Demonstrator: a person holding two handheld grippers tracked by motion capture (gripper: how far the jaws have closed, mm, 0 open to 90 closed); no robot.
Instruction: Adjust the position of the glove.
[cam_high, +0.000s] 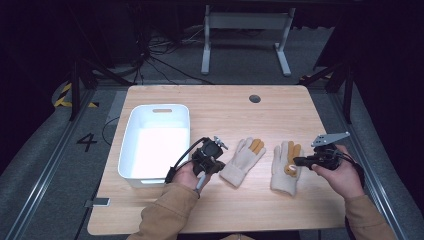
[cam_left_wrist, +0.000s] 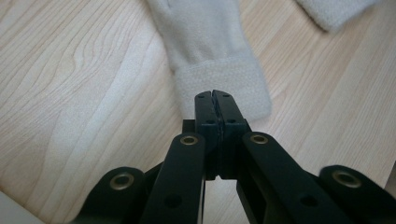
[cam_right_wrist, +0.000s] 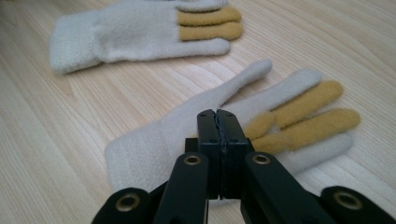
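My left tool (cam_high: 220, 161) and right tool (cam_high: 298, 161), both pressed together, hover by each glove; left glove (cam_high: 245, 160), right glove (cam_high: 286, 167), white bin (cam_high: 156, 140) at nine o'clock, ready for dropping.

A single digit "4" (cam_high: 87, 141) stands painted in dark strokes on the grey floor (cam_high: 45, 150), at the left of the high view, beside the table (cam_high: 280, 115). Above it, at the upper left, a yellow-and-black hazard stripe (cam_high: 65, 95) marks the floor; it seems to carry no lettering.
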